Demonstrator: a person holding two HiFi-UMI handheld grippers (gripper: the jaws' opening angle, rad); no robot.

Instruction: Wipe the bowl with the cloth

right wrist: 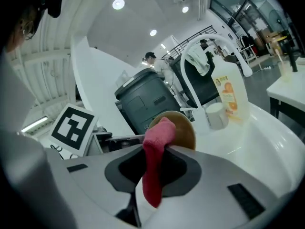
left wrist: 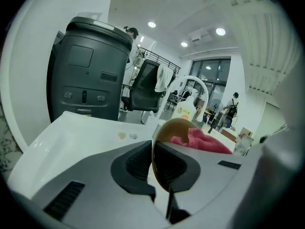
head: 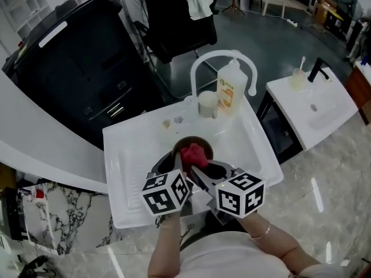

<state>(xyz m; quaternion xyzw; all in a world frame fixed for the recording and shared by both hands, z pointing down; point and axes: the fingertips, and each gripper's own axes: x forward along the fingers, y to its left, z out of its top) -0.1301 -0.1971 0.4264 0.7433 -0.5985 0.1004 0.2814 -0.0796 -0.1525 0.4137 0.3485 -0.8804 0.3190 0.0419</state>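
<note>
A brown bowl hangs over the white sink, tipped on its side. My left gripper is shut on the bowl's rim, which stands edge-on between the jaws. My right gripper is shut on a red cloth. The cloth's bunched end lies inside the bowl, seen as a pink fold in the left gripper view. From the right gripper view the cloth rises against the bowl's face.
A white arched faucet stands at the sink's back, with a soap bottle and a white cup beside it. A black bin stands to the left. A small side table stands to the right.
</note>
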